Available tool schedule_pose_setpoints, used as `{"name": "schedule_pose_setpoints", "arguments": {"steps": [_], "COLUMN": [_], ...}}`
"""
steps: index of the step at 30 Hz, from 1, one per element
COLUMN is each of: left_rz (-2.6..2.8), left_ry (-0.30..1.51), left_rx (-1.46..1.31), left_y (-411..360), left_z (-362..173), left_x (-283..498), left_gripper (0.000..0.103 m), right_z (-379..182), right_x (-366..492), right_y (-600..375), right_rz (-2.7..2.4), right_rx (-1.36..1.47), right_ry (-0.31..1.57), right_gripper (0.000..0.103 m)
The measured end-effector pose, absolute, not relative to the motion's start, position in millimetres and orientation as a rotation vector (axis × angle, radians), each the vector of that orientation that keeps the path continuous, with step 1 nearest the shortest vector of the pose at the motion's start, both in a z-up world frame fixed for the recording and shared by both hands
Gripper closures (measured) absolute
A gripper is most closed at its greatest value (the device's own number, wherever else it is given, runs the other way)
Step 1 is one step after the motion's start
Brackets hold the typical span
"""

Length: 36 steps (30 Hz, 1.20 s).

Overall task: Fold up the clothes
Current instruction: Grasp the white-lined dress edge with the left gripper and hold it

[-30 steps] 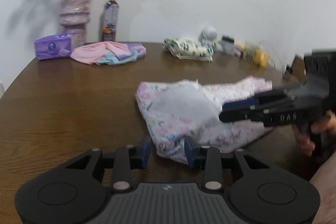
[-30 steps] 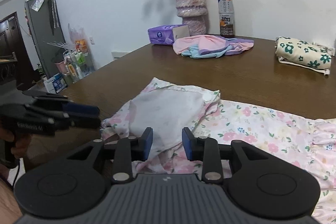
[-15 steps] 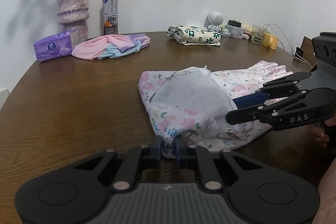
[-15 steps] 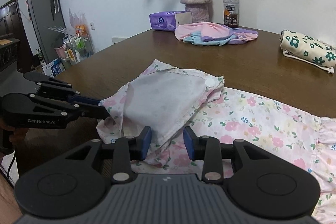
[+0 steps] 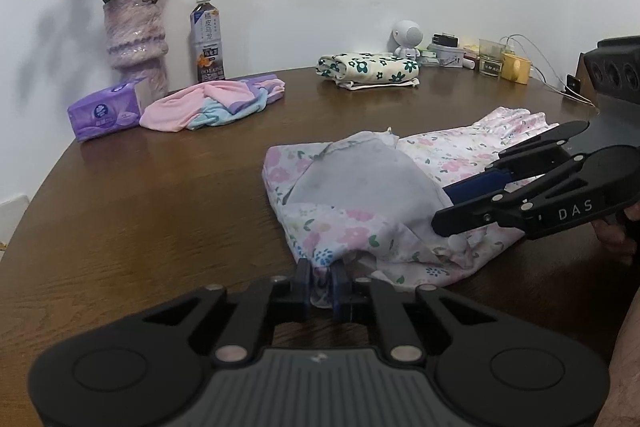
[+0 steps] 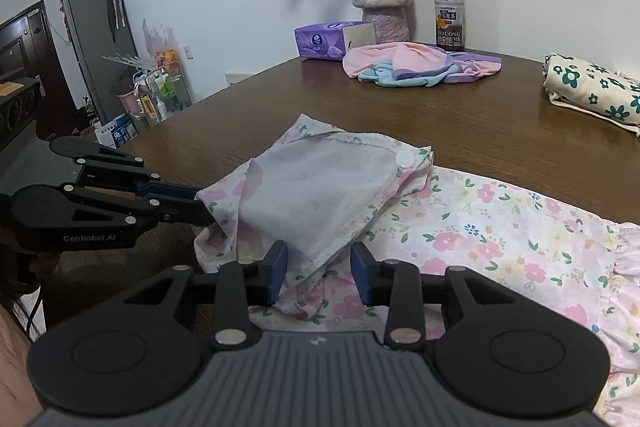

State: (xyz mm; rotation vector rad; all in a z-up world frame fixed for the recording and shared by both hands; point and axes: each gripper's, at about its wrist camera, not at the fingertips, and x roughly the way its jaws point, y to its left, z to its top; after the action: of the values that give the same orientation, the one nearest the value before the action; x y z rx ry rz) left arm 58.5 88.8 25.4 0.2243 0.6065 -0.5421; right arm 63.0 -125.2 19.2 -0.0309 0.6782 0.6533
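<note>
Left gripper (image 5: 321,285), bottom center, just pinched shut on the dress (image 5: 360,195) hem. Right gripper (image 6: 319,269) sits half-open around cloth, not clamping. Lifting now could drag the dress lopsided, since only one side's held.

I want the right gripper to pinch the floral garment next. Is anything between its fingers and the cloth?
Nothing visible: the right gripper stands open with the floral garment already bunched between its pads. The left gripper has just closed on the same garment's edge.
</note>
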Motion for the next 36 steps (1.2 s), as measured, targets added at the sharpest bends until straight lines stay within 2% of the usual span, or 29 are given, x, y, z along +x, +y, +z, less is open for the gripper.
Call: {"name": "schedule_pose_setpoints", "arguments": {"steps": [3, 5, 6, 8, 10, 11, 16, 18, 19, 20, 23, 25, 29, 31, 36], "left_rz": [-0.537, -0.538, -0.535, -0.53, -0.528, -0.527, -0.522, -0.514, -0.511, -0.512, -0.514, -0.532, -0.535, -0.524, -0.5], "left_ry": [0.588, 0.586, 0.586, 0.584, 0.574, 0.565, 0.557, 0.566, 0.57, 0.574, 0.572, 0.572, 0.578, 0.601, 0.707], "left_rx": [0.242, 0.254, 0.255, 0.253, 0.251, 0.251, 0.251, 0.253, 0.251, 0.25, 0.217, 0.154, -0.029, -0.125, -0.347], "left_y": [87, 86, 85, 85, 86, 86, 89, 89, 89, 90, 96, 105, 125, 132, 140], "left_z": [26, 26, 25, 26, 27, 27, 25, 23, 23, 24, 29, 34, 43, 45, 36], "left_x": [54, 54, 54, 55, 53, 52, 47, 46, 46, 46, 45, 46, 55, 64, 91], "left_gripper": [0.093, 0.088, 0.088, 0.088, 0.093, 0.095, 0.094, 0.089, 0.086, 0.076, 0.057, 0.056, 0.044, 0.04, 0.04], "right_z": [20, 21, 22, 22, 23, 23, 25, 23, 22, 21, 23, 26, 33, 36, 33], "right_x": [63, 63, 65, 67, 68, 68, 65, 68, 69, 71, 73, 72, 71, 71, 73], "right_y": [-125, -127, -128, -129, -130, -130, -131, -131, -131, -131, -134, -138, -146, -149, -143], "right_rz": [0.669, 0.689, 0.696, 0.709, 0.718, 0.722, 0.755, 0.738, 0.73, 0.721, 0.697, 0.682, 0.642, 0.624, 0.608], "right_rx": [-0.03, -0.009, 0.004, 0.025, 0.037, 0.043, 0.057, 0.058, 0.059, 0.063, 0.07, 0.072, 0.085, 0.094, 0.072], "right_ry": [0.673, 0.668, 0.67, 0.676, 0.681, 0.684, 0.69, 0.702, 0.708, 0.71, 0.702, 0.69, 0.656, 0.643, 0.649], "right_gripper": [0.068, 0.069, 0.072, 0.083, 0.096, 0.097, 0.097, 0.097, 0.096, 0.096, 0.091, 0.079, 0.074, 0.074, 0.074]}}
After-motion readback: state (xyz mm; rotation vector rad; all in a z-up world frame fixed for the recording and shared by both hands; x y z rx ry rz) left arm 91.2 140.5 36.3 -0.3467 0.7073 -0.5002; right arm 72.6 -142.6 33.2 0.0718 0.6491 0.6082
